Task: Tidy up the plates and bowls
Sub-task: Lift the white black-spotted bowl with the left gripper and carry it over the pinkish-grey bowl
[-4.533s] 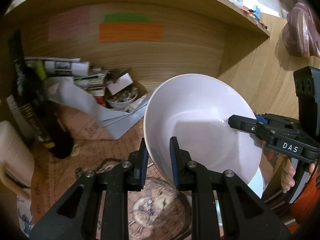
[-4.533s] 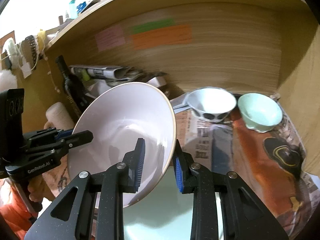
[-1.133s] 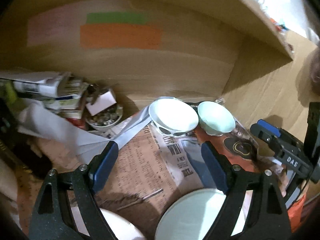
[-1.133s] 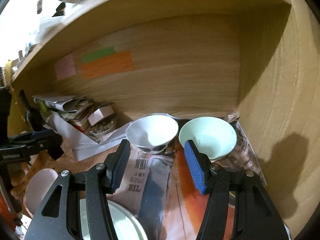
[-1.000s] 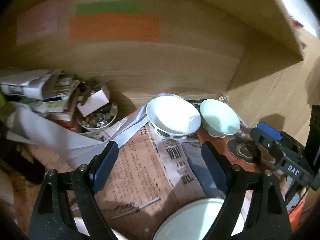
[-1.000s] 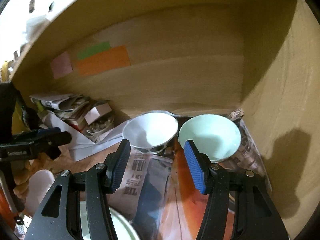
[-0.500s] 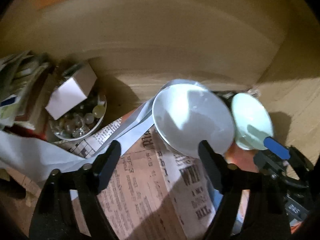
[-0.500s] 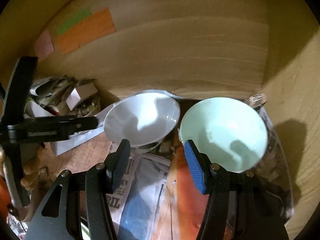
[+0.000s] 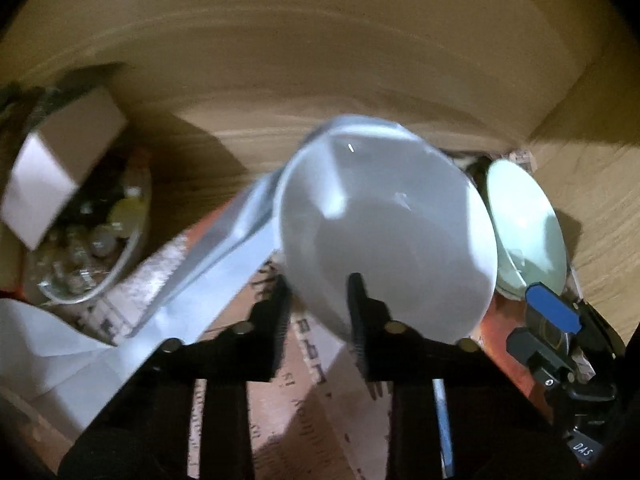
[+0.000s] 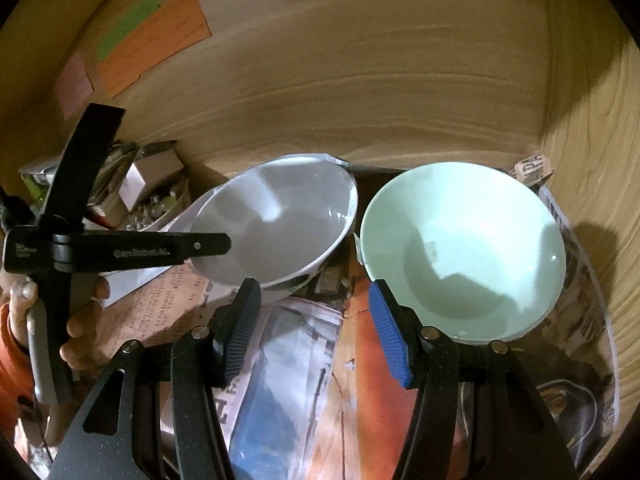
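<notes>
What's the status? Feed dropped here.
Left claw just closed on white bowl rim. Right claw open, empty, near pale green bowl. Nothing blocking.

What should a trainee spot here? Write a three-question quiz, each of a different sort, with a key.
1. True or false: the white bowl is stacked inside the green bowl.
2. What does the left gripper grip? A. white bowl's rim B. green bowl C. cardboard box
3. Fill in: the right gripper has its jaws ____.

Key: 1 false, they stand side by side. 2 A; its jaws have just been closing on that rim. 3 open.
</notes>
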Tool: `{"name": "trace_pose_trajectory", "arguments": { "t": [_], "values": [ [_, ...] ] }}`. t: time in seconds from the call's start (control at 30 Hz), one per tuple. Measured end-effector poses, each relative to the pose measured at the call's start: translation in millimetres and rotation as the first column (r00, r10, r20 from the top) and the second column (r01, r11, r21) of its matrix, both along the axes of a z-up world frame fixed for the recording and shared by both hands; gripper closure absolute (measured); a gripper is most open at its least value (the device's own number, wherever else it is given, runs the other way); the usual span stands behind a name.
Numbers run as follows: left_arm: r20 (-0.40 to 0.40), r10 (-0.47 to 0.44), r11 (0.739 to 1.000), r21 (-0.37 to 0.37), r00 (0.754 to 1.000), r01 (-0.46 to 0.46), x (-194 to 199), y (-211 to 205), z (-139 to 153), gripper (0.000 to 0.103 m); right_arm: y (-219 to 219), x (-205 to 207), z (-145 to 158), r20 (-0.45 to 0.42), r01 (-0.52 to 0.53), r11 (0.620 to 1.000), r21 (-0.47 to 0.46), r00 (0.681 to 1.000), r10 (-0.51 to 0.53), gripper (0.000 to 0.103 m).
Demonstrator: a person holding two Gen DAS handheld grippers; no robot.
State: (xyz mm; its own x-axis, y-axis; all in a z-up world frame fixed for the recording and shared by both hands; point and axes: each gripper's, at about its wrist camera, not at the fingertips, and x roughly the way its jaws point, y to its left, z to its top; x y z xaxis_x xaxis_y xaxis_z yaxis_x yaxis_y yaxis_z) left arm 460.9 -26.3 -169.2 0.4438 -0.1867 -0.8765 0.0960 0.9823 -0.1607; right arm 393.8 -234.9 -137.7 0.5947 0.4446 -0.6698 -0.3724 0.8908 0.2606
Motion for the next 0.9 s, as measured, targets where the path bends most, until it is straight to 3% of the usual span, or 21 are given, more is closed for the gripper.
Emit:
{"name": "trace_pose_trajectory", "arguments": {
  "t": [0.17, 0.63, 0.7, 0.77, 0.9],
  "values": [
    [0.014, -0.047, 0.994, 0.102, 0.999, 0.045, -4, -14, 0, 0.081, 1, 0, -2, -0.005, -0.005, 1.0, -0.008, 1.0, 0.005, 0.05],
    [-0.054, -0.171, 0.977, 0.122, 0.984, 0.177, -47, -14, 4, 0.083, 12, 7, -22, -0.082, -0.039, 0.999, -0.002, 0.996, 0.039, 0.051],
    [-0.057, -0.188, 0.973, 0.123, 0.981, 0.194, -52, -13, 5, 0.083, 13, 9, -26, -0.094, -0.034, 0.999, -0.008, 0.995, 0.033, 0.057],
    [-0.056, -0.206, 0.969, 0.129, 0.977, 0.212, -58, -13, 5, 0.083, 14, 10, -29, -0.115, -0.047, 0.999, -0.003, 0.992, 0.046, 0.071],
    [-0.049, -0.215, 0.966, 0.139, 0.975, 0.219, -61, -16, 6, 0.083, 19, 12, -35, -0.137, -0.063, 0.998, -0.013, 0.989, 0.061, 0.081]
  ]
}}
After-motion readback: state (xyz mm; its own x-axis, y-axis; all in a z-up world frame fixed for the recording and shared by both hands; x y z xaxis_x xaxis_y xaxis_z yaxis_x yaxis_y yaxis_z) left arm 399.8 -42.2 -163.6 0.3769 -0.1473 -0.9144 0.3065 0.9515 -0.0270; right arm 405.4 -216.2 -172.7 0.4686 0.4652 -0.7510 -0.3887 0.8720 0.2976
